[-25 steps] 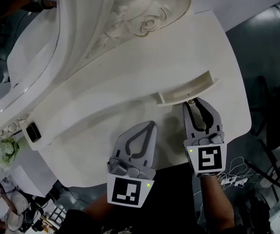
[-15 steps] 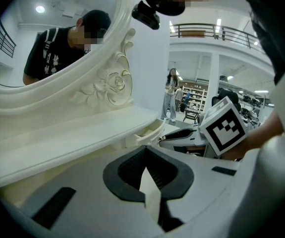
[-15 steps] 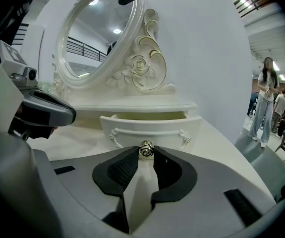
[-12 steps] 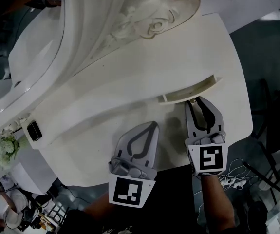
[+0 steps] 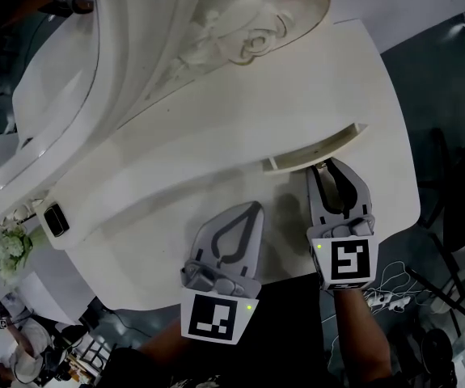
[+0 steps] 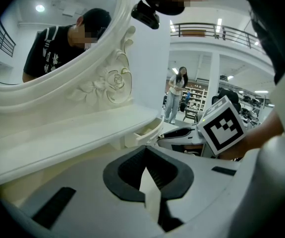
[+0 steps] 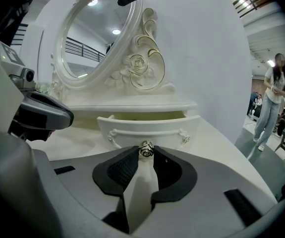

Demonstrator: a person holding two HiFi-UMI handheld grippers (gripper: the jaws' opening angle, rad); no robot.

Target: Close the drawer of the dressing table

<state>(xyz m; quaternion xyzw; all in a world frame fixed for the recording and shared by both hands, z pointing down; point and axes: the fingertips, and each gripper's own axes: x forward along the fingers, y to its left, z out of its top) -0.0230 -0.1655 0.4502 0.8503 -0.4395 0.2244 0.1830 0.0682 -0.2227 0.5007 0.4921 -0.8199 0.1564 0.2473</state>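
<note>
White drawer [image 7: 147, 128] stands partly pulled out of the table [image 5: 159, 217], its long axis running crosswise and its front facing the person. The right hand-held gripper [image 5: 323, 171] clamps its knob [image 7: 146, 148]. The left hand-held gripper [image 5: 252, 208] is closed and empty.

The left gripper [image 5: 251, 207] is held tilted downward, its jaws closed tip to tip with nothing between them. Beside it, the right gripper [image 5: 323, 170] is tilted likewise, its jaw tips pinched on a drawer knob [image 7: 146, 149]. The right forearm [image 5: 353, 330] is seen behind it.
</note>
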